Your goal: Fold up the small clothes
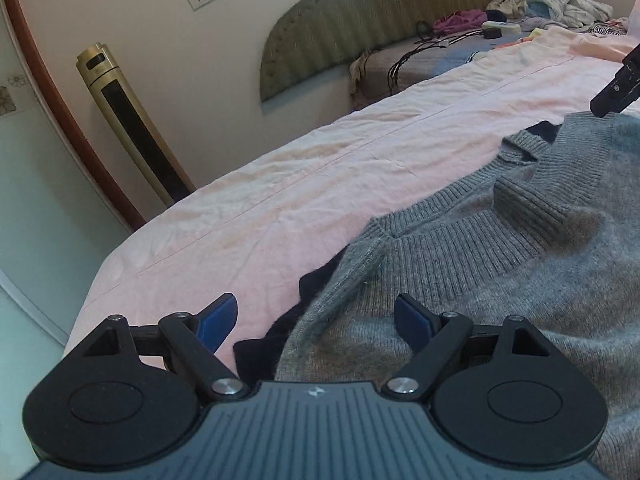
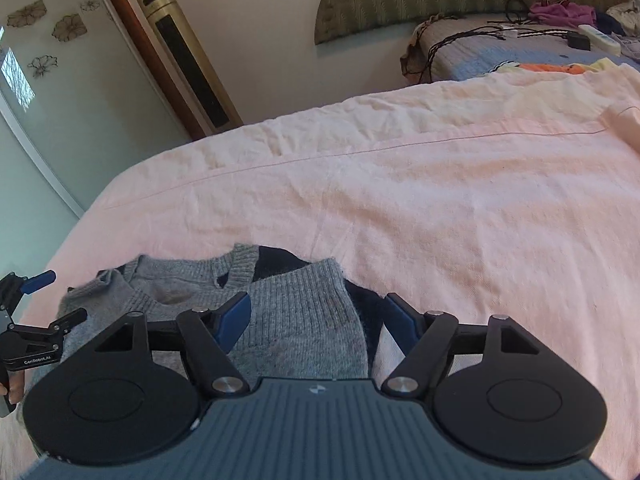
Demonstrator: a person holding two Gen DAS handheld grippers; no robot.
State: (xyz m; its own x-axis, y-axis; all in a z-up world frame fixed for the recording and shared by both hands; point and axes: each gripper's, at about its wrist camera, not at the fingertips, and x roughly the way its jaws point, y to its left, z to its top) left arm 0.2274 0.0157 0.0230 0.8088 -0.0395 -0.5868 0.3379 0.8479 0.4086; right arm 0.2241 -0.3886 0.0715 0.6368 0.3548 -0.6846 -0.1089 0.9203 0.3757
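A grey knitted sweater (image 1: 500,264) lies on the pink bed sheet (image 1: 320,168), its ribbed collar facing the far side. Dark navy fabric (image 1: 264,340) peeks out from beneath its edge. My left gripper (image 1: 316,308) stands open low over the sweater's left edge, one blue pad above the sheet and the other above the knit. In the right wrist view, my right gripper (image 2: 318,304) is open over the sweater (image 2: 296,280) at its right edge, with grey knit and navy fabric (image 2: 364,304) below the gap. The left gripper (image 2: 62,296) shows open at far left.
The bed's left edge drops off towards a gold tower fan (image 1: 132,120) and a wardrobe door (image 2: 48,120). Near the padded headboard (image 1: 360,20) lie a heap of clothes (image 1: 552,4), black cables (image 1: 432,48) and a remote (image 2: 600,36).
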